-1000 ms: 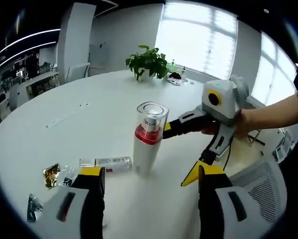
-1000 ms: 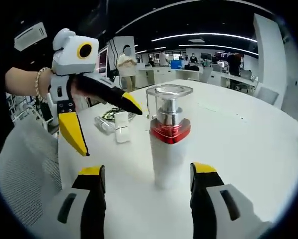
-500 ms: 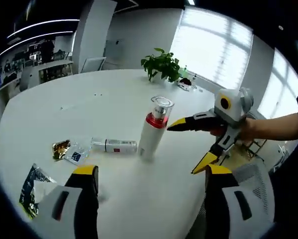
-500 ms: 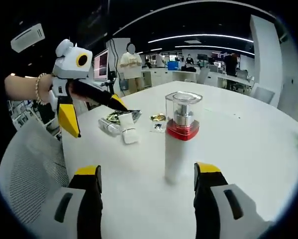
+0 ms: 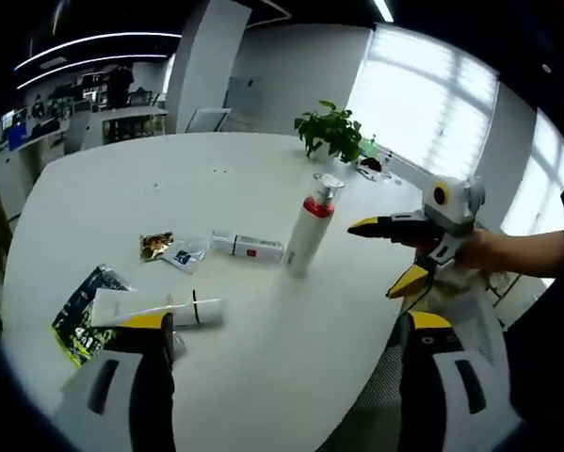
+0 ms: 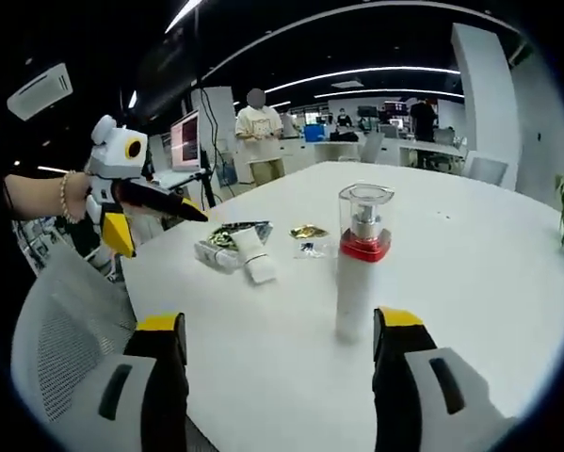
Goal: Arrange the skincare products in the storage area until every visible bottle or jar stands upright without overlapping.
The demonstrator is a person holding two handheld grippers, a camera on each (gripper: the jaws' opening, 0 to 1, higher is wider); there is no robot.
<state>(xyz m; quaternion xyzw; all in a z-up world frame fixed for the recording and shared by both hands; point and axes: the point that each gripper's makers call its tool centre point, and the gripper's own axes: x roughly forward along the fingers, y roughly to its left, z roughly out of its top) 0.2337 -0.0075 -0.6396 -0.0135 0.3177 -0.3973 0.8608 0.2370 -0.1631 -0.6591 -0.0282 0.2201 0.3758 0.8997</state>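
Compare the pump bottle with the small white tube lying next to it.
Pose: the pump bottle stands upright on the table; the white tube lies flat on its side.
Look: the pump bottle has a clear cap and a red collar over a white body; the white tube shows a small red mark on its label.
Size: the pump bottle looks clearly the larger of the two.
Shared: both are mostly white, and no hand-held gripper holds either.
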